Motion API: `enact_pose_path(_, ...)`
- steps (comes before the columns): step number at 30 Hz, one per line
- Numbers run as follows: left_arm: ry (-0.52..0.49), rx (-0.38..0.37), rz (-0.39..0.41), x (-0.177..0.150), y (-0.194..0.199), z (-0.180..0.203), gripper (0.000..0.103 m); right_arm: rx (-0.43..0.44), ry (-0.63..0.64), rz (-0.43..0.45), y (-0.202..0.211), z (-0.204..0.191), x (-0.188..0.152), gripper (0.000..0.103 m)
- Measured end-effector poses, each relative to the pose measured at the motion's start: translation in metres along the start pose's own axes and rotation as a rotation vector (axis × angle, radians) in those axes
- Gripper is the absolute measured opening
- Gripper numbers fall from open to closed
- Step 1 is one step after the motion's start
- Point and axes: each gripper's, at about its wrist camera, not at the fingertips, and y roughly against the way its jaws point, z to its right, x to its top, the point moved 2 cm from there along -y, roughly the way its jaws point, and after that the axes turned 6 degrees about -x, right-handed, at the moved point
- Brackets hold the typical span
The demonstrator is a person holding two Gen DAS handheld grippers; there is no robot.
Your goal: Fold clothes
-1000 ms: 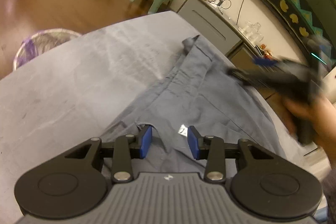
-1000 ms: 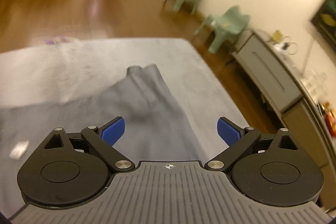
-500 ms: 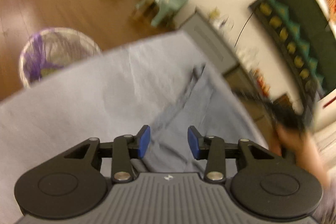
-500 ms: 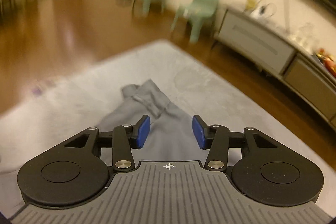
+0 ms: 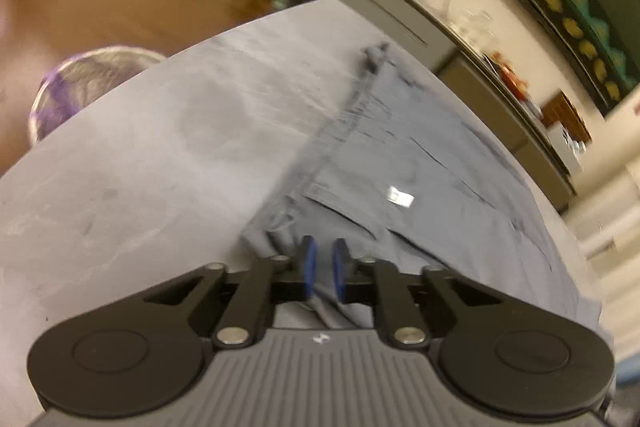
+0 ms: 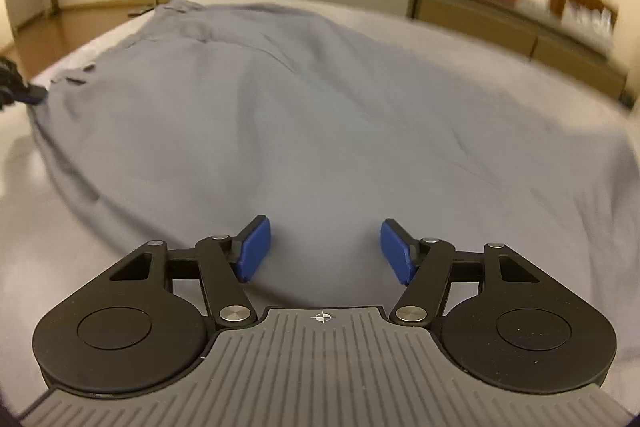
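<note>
left fingers narrowed onto grey garment; right fingers reopened wide.

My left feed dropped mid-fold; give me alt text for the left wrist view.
The left gripper, blue pads nearly together, pinches a fold of the grey-blue cloth garment at its near edge. The garment lies spread on a grey padded table; a white tag shows.

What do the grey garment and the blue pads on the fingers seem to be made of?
The grey garment looks like thin woven cloth, matte: it drapes in soft folds and shows stitched seams. The blue pads look like smooth rubber or soft plastic with a slight sheen, though the pictures leave that open.
</note>
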Motion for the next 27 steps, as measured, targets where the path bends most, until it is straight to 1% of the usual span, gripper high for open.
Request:
enact_pose_path(1, 0.002, 0.006, 0.019, -0.001, 0.005, 0.003, 0.012, 0.01, -0.028, 0.001, 0.007, 0.016, -0.001, 0.06)
enact_pose_path(2, 0.004, 0.011, 0.038, -0.001, 0.009, 0.006, 0.023, -0.001, -0.06, 0.012, 0.014, 0.037, -0.004, 0.06)
enact_pose_path(3, -0.019, -0.009, 0.058, -0.003, 0.014, 0.013, 0.029, -0.034, -0.09, 0.029, 0.021, 0.062, -0.007, 0.06)
enact_pose_path(4, -0.048, -0.035, 0.078, -0.005, 0.019, 0.022, 0.034, -0.083, -0.118, 0.032, 0.023, 0.09, -0.011, 0.061)
enact_pose_path(5, -0.076, -0.061, 0.098, -0.007, 0.024, 0.031, 0.034, -0.138, -0.145, 0.029, 0.025, 0.119, -0.014, 0.06)
enact_pose_path(6, -0.081, -0.062, 0.092, -0.008, 0.022, 0.034, 0.035, -0.193, -0.172, 0.026, 0.026, 0.149, -0.018, 0.06)
enact_pose_path(9, -0.083, -0.05, 0.056, -0.011, 0.011, 0.038, 0.035, -0.351, -0.26, -0.002, 0.025, 0.239, -0.034, 0.057)
enact_pose_path(12, -0.084, -0.038, 0.02, -0.015, 0.0, 0.042, 0.034, -0.481, -0.401, -0.048, 0.025, 0.328, -0.061, 0.056)
enact_pose_path(13, -0.085, -0.034, 0.008, -0.016, -0.004, 0.043, 0.034, -0.514, -0.452, -0.063, 0.026, 0.354, -0.071, 0.056)
enact_pose_path(14, -0.085, -0.029, -0.004, -0.017, -0.008, 0.045, 0.034, -0.54, -0.493, -0.081, 0.026, 0.378, -0.081, 0.053)
enact_pose_path(15, -0.086, -0.025, -0.016, -0.018, -0.011, 0.046, 0.033, -0.554, -0.523, -0.085, 0.026, 0.398, -0.091, 0.053)
enact_pose_path(16, -0.086, -0.021, -0.028, -0.019, -0.015, 0.047, 0.031, -0.569, -0.56, -0.073, 0.031, 0.416, -0.103, 0.057)
enact_pose_path(17, -0.087, -0.017, -0.04, -0.021, -0.019, 0.049, 0.026, -0.601, -0.596, -0.067, 0.037, 0.432, -0.113, 0.057)
enact_pose_path(18, -0.087, -0.013, -0.052, -0.022, -0.022, 0.05, 0.025, -0.631, -0.625, -0.062, 0.042, 0.444, -0.121, 0.057)
enact_pose_path(19, -0.088, -0.009, -0.064, -0.023, -0.026, 0.052, 0.02, -0.641, -0.631, -0.053, 0.044, 0.449, -0.125, 0.05)
enact_pose_path(20, -0.063, -0.013, -0.067, -0.022, -0.025, 0.049, 0.016, -0.644, -0.623, -0.043, 0.046, 0.452, -0.128, 0.047)
enact_pose_path(23, -0.002, -0.035, -0.062, -0.015, -0.026, 0.041, 0.014, -0.666, -0.597, -0.021, 0.047, 0.451, -0.128, 0.048)
enact_pose_path(24, 0.013, -0.039, -0.058, -0.012, -0.027, 0.039, 0.017, -0.678, -0.594, -0.018, 0.046, 0.448, -0.129, 0.048)
enact_pose_path(25, 0.034, -0.057, -0.029, -0.011, -0.021, 0.037, 0.026, -0.71, -0.588, -0.027, 0.044, 0.443, -0.126, 0.048)
enact_pose_path(26, 0.057, -0.077, 0.006, -0.009, -0.014, 0.034, 0.037, -0.776, -0.557, -0.026, 0.045, 0.431, -0.119, 0.051)
enact_pose_path(27, 0.08, -0.097, 0.04, -0.007, -0.007, 0.031, 0.04, -0.857, -0.512, -0.017, 0.047, 0.416, -0.11, 0.051)
